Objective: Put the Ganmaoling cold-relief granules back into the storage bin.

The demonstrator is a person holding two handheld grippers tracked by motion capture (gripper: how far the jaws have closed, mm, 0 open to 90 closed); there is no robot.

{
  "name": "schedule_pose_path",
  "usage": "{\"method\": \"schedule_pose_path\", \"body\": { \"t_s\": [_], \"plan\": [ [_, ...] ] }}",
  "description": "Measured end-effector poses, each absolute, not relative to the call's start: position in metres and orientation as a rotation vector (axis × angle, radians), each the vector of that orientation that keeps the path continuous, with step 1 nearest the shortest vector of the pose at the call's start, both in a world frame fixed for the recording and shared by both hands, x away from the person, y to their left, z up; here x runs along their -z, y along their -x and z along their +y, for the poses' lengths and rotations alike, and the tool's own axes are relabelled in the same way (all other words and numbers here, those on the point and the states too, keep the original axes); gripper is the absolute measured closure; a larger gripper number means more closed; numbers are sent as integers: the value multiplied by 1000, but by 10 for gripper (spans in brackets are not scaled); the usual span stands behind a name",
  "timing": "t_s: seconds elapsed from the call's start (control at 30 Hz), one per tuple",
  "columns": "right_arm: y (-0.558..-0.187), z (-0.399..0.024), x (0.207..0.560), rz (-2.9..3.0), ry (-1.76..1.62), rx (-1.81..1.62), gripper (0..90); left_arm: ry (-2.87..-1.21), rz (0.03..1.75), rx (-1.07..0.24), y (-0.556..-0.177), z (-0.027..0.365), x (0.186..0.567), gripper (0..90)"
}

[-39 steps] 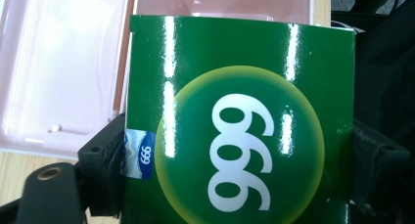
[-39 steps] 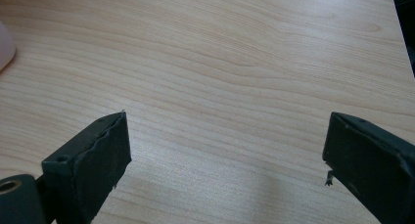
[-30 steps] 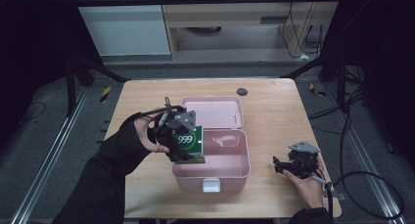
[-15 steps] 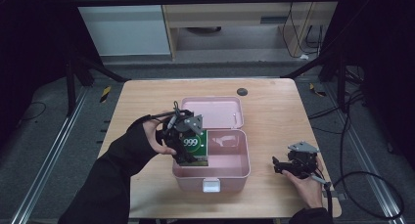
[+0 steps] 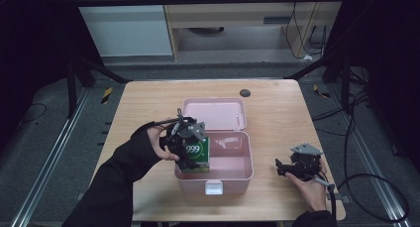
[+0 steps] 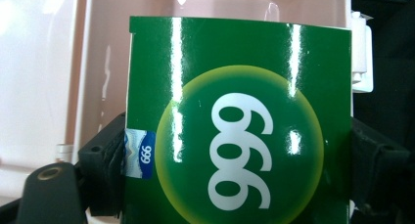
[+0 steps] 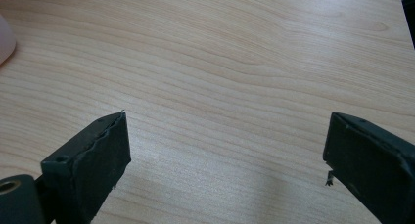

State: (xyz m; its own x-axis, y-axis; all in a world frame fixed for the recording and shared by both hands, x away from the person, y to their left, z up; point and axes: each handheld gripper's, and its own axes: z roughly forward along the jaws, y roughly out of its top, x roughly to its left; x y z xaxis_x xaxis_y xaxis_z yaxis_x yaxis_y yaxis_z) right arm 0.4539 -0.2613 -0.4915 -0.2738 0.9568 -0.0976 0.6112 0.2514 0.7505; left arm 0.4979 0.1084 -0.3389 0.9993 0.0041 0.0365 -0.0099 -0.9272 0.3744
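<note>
- High view: the left tool point(image 5: 190, 150) clamps a green carton point(image 5: 197, 155) marked "999" and holds it inside the open pink box point(image 5: 233, 175), at the box's left end; the carton's lower edge sits behind the box's front wall and the hand covers its left side, so whether it touches the floor of the box cannot be told
- The carton stands upright, its long axis running roughly vertical, its printed face towards the camera
- The box sits in the middle of a pale wooden worktop point(image 5: 143, 103), its lid point(image 5: 213, 113) folded back flat behind it; a small dark disc point(image 5: 244, 92) lies near the far edge, too small to identify
- The right tool point(image 5: 283, 168) rests low at the worktop's right side, well apart from the box
- Around the worktop the room is dim: grey floor, black frame legs, cables at right, a wooden cabinet behind
- Left gripper view: the carton is cut off at the bottom edge; both black jaws press its sides, the box's pink interior behind
- Right gripper view: the jaws stand wide apart over bare wood grain, nothing between them; a pink corner of the box point(image 7: 5, 38) peeks in at left
</note>
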Motion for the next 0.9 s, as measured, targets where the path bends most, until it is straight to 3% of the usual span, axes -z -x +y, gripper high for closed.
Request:
{"method": "schedule_pose_path", "body": {
  "t_s": [0.9],
  "plan": [
    [-454,-261,492,1983,-1414,-804,37,-2790,12,-48,-503,106,372,146]
  ]
}}
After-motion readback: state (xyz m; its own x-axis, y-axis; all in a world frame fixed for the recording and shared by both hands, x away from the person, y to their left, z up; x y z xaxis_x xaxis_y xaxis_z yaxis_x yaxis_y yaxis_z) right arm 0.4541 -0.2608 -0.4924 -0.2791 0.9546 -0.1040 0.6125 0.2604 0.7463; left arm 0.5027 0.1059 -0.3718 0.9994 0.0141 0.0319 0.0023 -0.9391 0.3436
